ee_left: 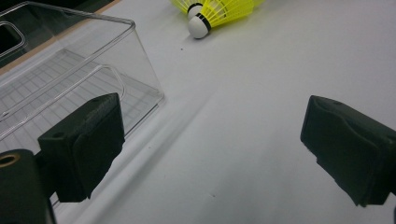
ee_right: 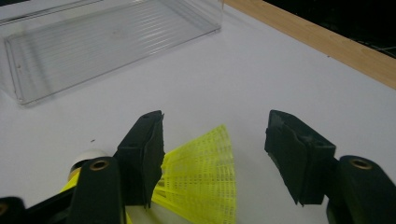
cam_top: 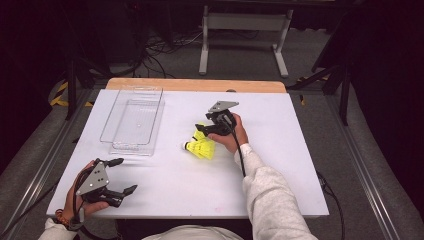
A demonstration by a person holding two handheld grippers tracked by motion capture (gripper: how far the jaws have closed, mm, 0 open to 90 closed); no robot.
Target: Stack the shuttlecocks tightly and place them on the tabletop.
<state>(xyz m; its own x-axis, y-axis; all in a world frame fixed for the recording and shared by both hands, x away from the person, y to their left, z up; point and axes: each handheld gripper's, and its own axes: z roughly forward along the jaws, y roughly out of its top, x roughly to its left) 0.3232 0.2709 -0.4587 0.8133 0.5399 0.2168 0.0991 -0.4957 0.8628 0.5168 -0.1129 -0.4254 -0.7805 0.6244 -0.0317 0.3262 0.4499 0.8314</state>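
Fingers of the right gripper (cam_top: 204, 131) spread wide over yellow shuttlecocks (cam_top: 201, 147) at table (cam_top: 280, 165) centre, left gripper (cam_top: 125, 176) gaping empty at 7 o'clock, clear tray (cam_top: 134, 120) at 10 o'clock.

Item count, table surface:

Yellow shuttlecocks (cam_top: 201, 146): two, lying together near table centre; white cork tips of both visible in left gripper view (ee_left: 200, 25).

Clear plastic box (cam_top: 135, 120): one, rectangular, open-topped, on far left part of table.

Handheld grippers: two — left gripper (cam_top: 122, 176), right gripper (cam_top: 200, 129).

White table (cam_top: 280, 165): one, with one wooden strip (cam_top: 200, 85) along far edge.
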